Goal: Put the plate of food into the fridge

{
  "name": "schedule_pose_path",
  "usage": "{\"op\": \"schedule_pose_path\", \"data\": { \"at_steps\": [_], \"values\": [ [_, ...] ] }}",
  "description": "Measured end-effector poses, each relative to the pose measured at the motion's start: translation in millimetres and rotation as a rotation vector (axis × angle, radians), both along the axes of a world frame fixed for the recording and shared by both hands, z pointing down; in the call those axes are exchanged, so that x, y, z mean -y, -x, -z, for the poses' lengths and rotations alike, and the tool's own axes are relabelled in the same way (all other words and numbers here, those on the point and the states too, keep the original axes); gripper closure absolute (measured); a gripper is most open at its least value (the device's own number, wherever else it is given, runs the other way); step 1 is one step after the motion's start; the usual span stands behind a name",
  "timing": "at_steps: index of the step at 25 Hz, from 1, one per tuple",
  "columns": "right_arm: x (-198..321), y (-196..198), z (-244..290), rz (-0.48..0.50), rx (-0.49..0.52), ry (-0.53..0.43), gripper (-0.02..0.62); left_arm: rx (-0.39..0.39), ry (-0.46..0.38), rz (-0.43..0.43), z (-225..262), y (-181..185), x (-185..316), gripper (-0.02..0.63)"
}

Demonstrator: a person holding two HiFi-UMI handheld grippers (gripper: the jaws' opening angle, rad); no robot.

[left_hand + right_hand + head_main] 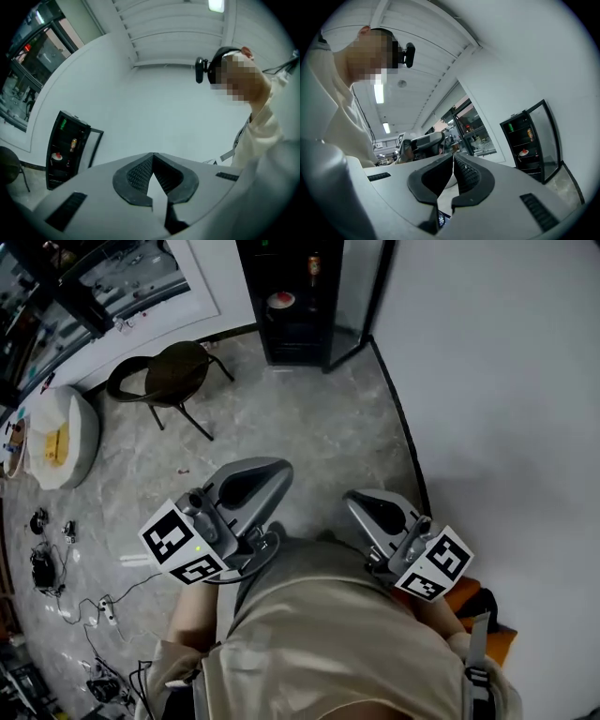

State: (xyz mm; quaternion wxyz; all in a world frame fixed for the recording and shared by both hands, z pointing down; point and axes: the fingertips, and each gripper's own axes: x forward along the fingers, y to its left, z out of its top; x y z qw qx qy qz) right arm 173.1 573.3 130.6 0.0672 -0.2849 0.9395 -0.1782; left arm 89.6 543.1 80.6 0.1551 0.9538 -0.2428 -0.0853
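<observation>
Far ahead of both claws, across the grey floor (309,427), the black fridge (251,296) stands against the wall (497,381) with its glass door (361,296) swung open. The plate (281,301) with red-topped food sits on a shelf inside it, well apart from either claw. An orange can (529,133) is on the shelf above.

The left claw (267,474) is held close in front of the person's torso, pointing level. In the left gripper view its jaws are clenched, the ribbed pads (138,173) meeting at their tips, with nothing between them. From this claw (153,157) the fridge (52,140) lies ahead and to the left, the plate (57,156) showing on its shelf.

The right claw (367,505) is just beside the left one, also near the torso and level. Its jaws are clenched too, the tips touching, and nothing is grasped. From this claw (453,158) the fridge (505,136) lies ahead and to the right, with its door (546,136) open and the plate (524,152) on a shelf.

Ahead and to the left of the left claw stands a dark chair (176,371). Further left is a white cushion (80,432), and cables (84,606) lie on the floor to this claw's left.
</observation>
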Motion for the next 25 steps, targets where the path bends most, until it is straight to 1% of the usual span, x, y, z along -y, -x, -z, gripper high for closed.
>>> {"op": "schedule_pose_path", "data": {
  "at_steps": [2,6,7,8,11,13,15,18,21,25],
  "values": [
    [6.0,-2.4,-5.2,0.008,-0.001,0.009,0.572,0.044,-0.004,-0.012,-3.5,-2.8,6.3,0.597],
    [-3.7,4.9,-17.2,0.052,0.014,0.029,0.572,0.158,-0.005,-0.023,-10.1,8.8,0.1,0.597],
    [-5.7,6.1,-18.6,0.066,0.016,0.029,0.572,0.170,0.000,-0.021,-8.8,11.0,-1.0,0.597],
    [-6.9,7.1,-20.6,0.079,0.016,0.028,0.572,0.162,0.007,-0.021,-6.2,12.7,-1.9,0.597],
    [-8.9,12.1,-28.5,0.109,0.025,0.032,0.572,0.068,0.021,-0.036,2.4,14.4,-7.3,0.597],
    [-8.4,18.4,-32.8,0.128,0.031,0.034,0.572,0.039,0.031,-0.026,-2.7,15.3,-8.2,0.597],
    [-7.7,24.7,-36.1,0.141,0.024,0.029,0.572,0.026,0.067,-0.010,-16.1,14.2,-8.1,0.597],
    [-2.0,30.2,-39.9,0.146,0.002,0.028,0.572,0.006,0.124,-0.029,-33.9,6.3,-6.9,0.597],
    [8.7,38.6,-41.4,0.144,-0.015,0.046,0.572,0.009,0.128,-0.032,-37.9,10.5,2.7,0.597],
    [23.4,64.1,-43.7,0.140,-0.050,0.059,0.572,0.035,0.115,-0.018,-42.3,35.4,18.5,0.597]
  ]
}}
